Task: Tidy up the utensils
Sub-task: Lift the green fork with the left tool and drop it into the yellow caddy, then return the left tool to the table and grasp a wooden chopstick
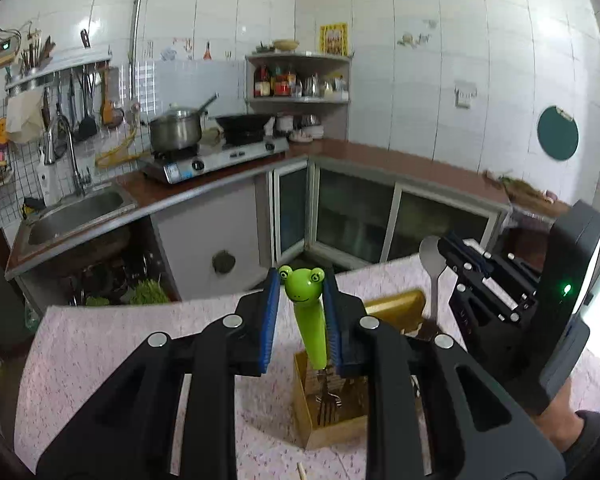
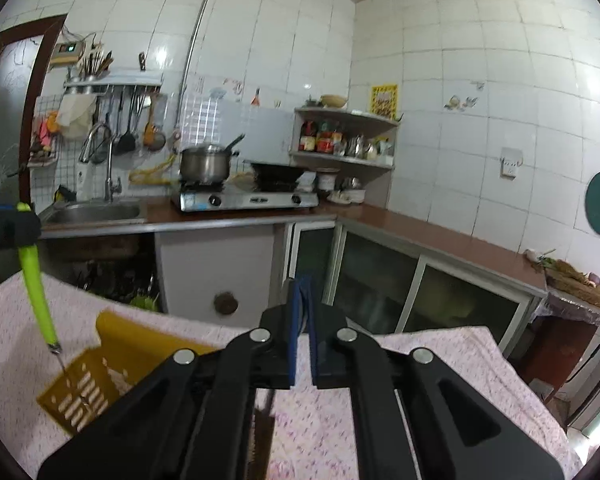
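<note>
**Status: Both Utensils at the Holder, Neither Released**

Your left gripper [image 1: 302,308] clamps the frog-handled fork [image 1: 306,312], tines already inside the yellow slotted utensil holder [image 2: 80,380] on the pink tablecloth [image 1: 120,344]. Your right gripper [image 2: 302,344] pinches a metal spoon [image 1: 432,256] by the handle, bowl up, beside the holder. Judged remaining: release the fork, then seat the spoon.

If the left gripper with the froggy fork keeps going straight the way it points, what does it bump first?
Probably nothing nearby: the left gripper aims over the table edge toward the far cabinet. Depth is hard to judge.
</note>
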`<act>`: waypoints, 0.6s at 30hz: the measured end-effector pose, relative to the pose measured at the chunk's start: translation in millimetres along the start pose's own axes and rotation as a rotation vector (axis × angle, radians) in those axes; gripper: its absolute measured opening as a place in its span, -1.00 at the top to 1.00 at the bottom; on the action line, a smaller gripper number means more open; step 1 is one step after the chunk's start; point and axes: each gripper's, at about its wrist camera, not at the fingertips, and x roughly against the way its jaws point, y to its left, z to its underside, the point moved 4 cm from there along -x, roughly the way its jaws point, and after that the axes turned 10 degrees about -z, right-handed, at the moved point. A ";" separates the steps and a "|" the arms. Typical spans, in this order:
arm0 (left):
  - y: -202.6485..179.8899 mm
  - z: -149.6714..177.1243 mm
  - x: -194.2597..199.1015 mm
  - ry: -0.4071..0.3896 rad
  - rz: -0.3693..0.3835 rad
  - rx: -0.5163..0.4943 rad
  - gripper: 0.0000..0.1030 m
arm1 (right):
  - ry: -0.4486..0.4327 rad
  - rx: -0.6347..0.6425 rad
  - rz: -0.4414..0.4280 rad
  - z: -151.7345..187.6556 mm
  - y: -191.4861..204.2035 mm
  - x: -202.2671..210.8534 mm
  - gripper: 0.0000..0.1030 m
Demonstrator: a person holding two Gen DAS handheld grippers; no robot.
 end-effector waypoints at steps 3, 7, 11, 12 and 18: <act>2.4 8.7 2.9 -0.001 0.004 0.008 -0.24 | 0.013 -0.018 -0.015 5.3 -4.3 7.3 -0.13; 7.2 13.6 19.7 -0.025 -0.003 0.013 -0.53 | -0.004 -0.069 -0.054 1.6 -17.2 29.2 -0.30; 31.6 32.6 47.1 -0.036 -0.039 0.058 -0.53 | -0.016 -0.113 -0.032 5.2 -45.6 74.0 -0.30; 40.0 41.3 55.1 -0.035 -0.053 0.070 -0.53 | -0.013 -0.124 -0.026 8.5 -52.7 84.6 -0.30; 91.3 134.5 107.6 0.025 -0.174 0.109 -0.55 | 0.146 -0.181 0.022 80.9 -100.2 158.3 -0.30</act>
